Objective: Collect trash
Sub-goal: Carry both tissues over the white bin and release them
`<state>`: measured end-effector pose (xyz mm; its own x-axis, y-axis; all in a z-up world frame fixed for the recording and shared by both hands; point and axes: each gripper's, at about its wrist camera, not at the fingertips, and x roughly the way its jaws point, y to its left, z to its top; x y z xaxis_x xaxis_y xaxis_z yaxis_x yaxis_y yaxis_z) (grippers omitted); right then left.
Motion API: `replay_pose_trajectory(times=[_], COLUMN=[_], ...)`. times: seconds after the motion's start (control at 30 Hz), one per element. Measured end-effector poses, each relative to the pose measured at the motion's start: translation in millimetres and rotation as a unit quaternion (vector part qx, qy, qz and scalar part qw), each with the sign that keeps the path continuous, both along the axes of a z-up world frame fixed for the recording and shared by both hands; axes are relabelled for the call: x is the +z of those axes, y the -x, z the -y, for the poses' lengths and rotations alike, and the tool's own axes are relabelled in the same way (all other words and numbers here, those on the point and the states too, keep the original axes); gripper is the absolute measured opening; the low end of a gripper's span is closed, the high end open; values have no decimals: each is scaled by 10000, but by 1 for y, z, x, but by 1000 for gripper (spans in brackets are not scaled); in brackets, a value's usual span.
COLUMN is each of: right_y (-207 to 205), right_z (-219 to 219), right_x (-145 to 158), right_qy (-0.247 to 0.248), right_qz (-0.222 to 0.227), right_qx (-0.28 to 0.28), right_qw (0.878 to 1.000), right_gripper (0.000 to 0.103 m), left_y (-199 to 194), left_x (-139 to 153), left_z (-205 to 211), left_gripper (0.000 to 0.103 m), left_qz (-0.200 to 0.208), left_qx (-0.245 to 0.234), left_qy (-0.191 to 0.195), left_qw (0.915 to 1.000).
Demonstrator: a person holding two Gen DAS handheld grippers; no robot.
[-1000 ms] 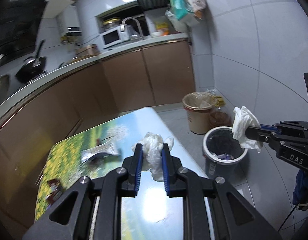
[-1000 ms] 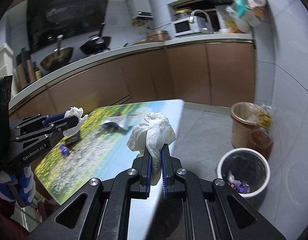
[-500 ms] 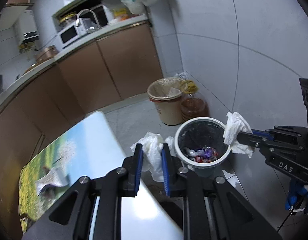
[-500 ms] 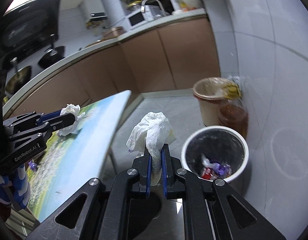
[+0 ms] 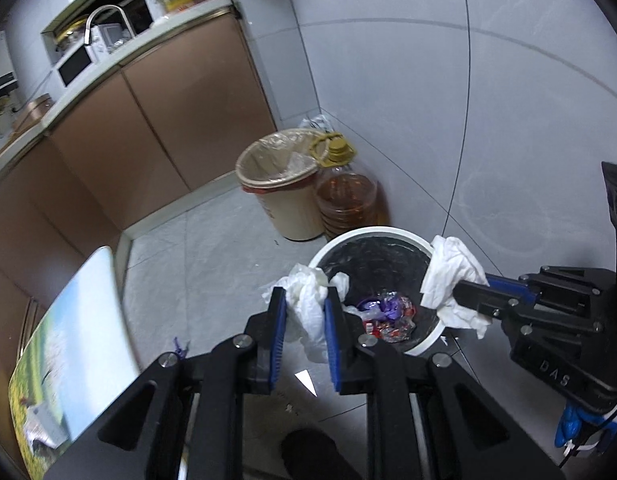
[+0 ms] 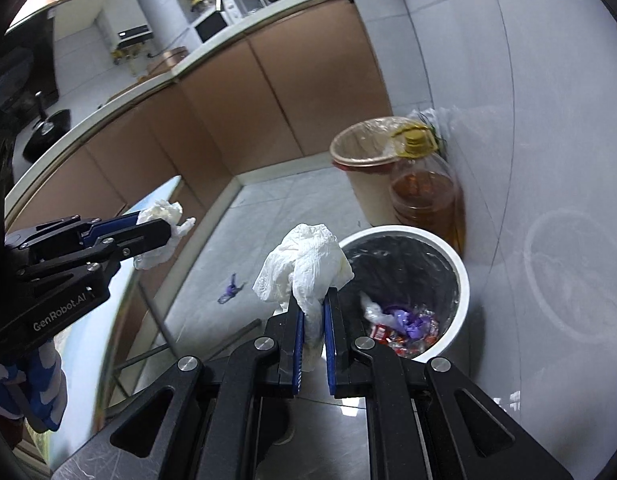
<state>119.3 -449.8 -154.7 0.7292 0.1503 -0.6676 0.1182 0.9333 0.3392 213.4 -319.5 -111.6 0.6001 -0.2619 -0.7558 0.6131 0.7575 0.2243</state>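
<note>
While both wads hang short of the bin mouth | left gripper (image 5: 305, 308) clamps a tissue wad (image 5: 308, 300) at the white bin's (image 5: 422, 346) near rim | right gripper (image 6: 313, 312) pinches its own wad (image 6: 304, 260) beside that rim | risk: early release drops paper on the floor; soft wad may snag on a pad.

Both claws, left claw (image 5: 304, 300) and right claw (image 6: 313, 300), each pinching a crumpled tissue, have swung away from the table (image 5: 80, 320) and descended toward the white bin (image 5: 372, 236), the right tissue (image 5: 448, 276) now at its rim.
</note>
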Motion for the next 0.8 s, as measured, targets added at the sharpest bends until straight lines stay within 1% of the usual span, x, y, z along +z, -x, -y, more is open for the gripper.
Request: replay_pose_trajectory(times=[0.1,0.27,0.4,0.43,0.5,0.53,0.57,0.6,0.63,0.67,0.7,0.8], right_y=[-14,-39,-56,-58,-66,-70,-73,-75,-78,-79,-80,-80], right_z=[12,29,35,37,38,38,39,40,41,41,40,38], right_x=[-13,-36,-50,-52,-57,-60,-64,-66,-69,-71,-73,-76], right_qy=[-50,-100,-17,4,75,115,138,152,182,214,232,270], right_qz=[-111,-310,-455,-484,-562,-602,-638,-669,-704,-729,-753,-819], right_qx=[-120,-267,-303,-309,-318,-336,-357,-376,-396,-410,-416,-432], right_qw=[9999,9991,9985,9984,9979,9976,9972,9969,9966,9963,9960,9953], right_gripper=[11,13,13,14,14,15,19,23,31,36,39,41], left_y=[-21,-54,-77,-82,-90,-94,-98,-99,-101,-102,-102,-100], left_x=[-15,-33,-43,-45,-47,-48,-49,-48,-47,-46,-46,-43], left_z=[17,42,53,56,58,59,60,60,59,58,58,54], left_gripper=[20,20,20,21,29,37,45,47,47,47,47,47], left_qz=[-239,-481,-769,-860,-988,-1038,-1089,-1116,-1149,-1175,-1190,-1201], left_qx=[-42,24,52,77,100,118,153,171,183,180,180,205], left_qy=[33,119,314,359,425,466,515,553,614,664,690,722], left_qw=[9997,9988,9965,9956,9941,9934,9926,9921,9913,9907,9903,9899])
